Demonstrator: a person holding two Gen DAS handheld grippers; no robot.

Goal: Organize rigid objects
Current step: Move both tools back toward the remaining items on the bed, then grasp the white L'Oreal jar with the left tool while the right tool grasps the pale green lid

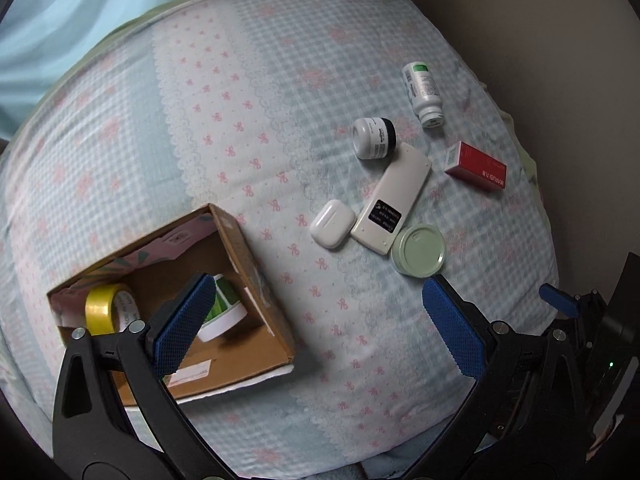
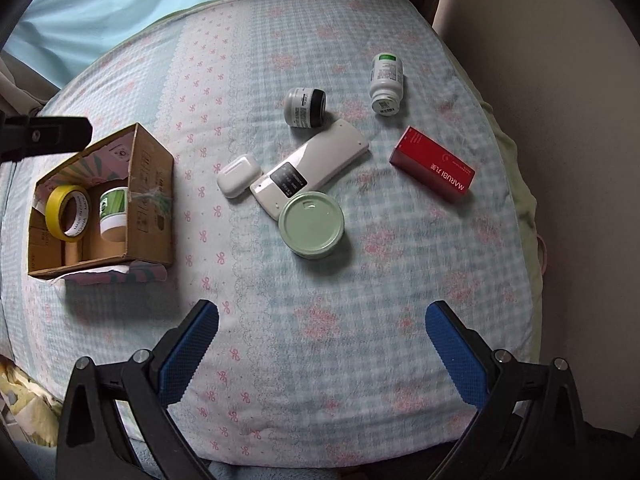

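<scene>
while two things already sit in the cardboard box (image 2: 150,184) (a yellow tape roll (image 2: 66,208) and a small green-labelled tub (image 2: 113,214)), most of the sorting is left, by my reading. both claws hang released and empty above the bed (image 2: 320,360): the left claw (image 1: 320,320) has its left finger over the box's open top, and the right claw (image 2: 322,350) is spread wide over bare sheet.

ahead of the right claw lie six loose items: a pale green round tin (image 2: 311,225) nearest, touching the white remote (image 2: 310,168), with a white earbud case (image 2: 239,175) just left of the remote. beyond sit a small black-capped jar (image 2: 306,107) on its side and a white pill bottle (image 2: 386,84) lying down. the red carton (image 2: 433,165) rests ahead and to the right, apart from the rest.

the box stands ahead and well to the left of the right claw.
</scene>
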